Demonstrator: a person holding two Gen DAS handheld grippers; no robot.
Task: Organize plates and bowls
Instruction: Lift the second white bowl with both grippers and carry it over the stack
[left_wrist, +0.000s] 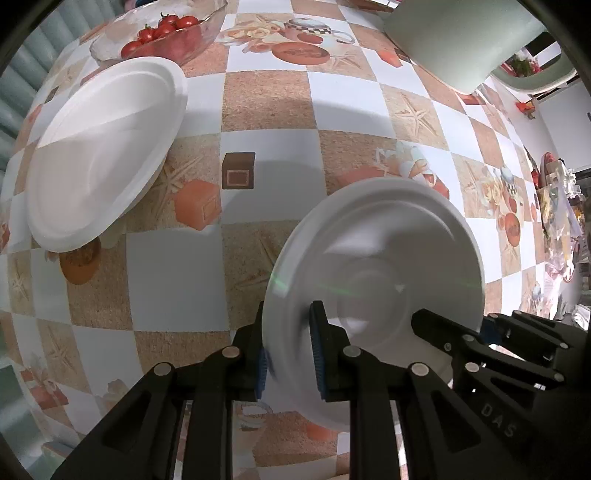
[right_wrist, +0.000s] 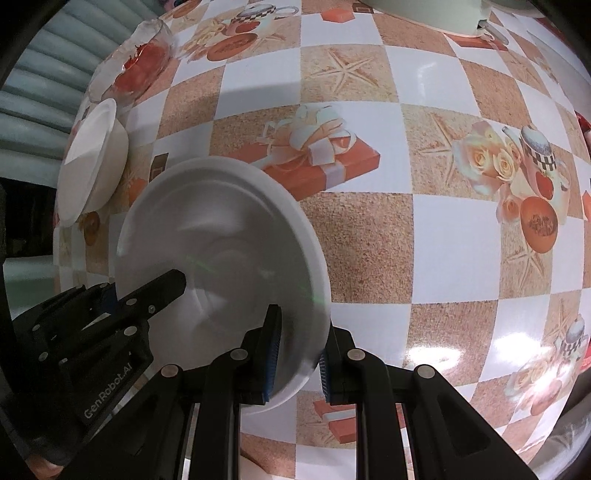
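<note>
A white bowl (left_wrist: 373, 273) hangs above the patterned tablecloth, held by both grippers on opposite sides of its rim. My left gripper (left_wrist: 290, 354) is shut on its left rim. My right gripper (right_wrist: 297, 356) is shut on its right rim (right_wrist: 229, 236); it also shows at the bowl's far side in the left wrist view (left_wrist: 461, 332). The left gripper shows at the left in the right wrist view (right_wrist: 147, 295). A white plate (left_wrist: 107, 151) rests tilted on another white dish at the left; it also shows in the right wrist view (right_wrist: 90, 158).
A glass dish with cherry tomatoes (left_wrist: 162, 33) stands behind the plate. A pale green chair (left_wrist: 461, 37) stands at the table's far right edge. The checkered tablecloth (left_wrist: 266, 99) covers the table.
</note>
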